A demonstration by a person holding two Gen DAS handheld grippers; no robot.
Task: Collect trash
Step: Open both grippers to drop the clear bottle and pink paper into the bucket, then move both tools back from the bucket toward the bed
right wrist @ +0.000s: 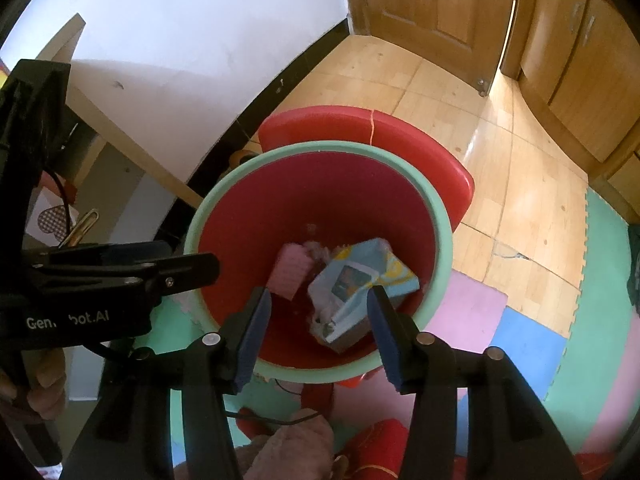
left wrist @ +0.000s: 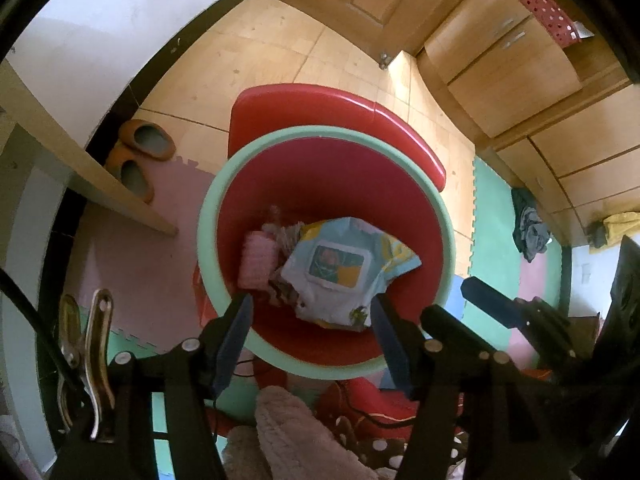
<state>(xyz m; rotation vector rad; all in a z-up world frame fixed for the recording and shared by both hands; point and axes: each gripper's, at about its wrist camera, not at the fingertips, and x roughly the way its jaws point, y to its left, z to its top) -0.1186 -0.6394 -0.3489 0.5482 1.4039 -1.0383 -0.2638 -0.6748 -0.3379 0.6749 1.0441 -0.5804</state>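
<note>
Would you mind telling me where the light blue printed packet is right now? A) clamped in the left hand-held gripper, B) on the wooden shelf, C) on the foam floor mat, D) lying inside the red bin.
D: the packet lies inside the bin beside pink trash, and both the left hand-held gripper and the right hand-held gripper are open above it, holding nothing.

bin (left wrist: 208, 216): near rim hidden behind claw fingers | trash under the blue wrapper (left wrist: 340, 268): covered, unidentifiable | small item above pink block (right wrist: 290, 272), in bin: blurred | wrapper print: too small to read
</note>
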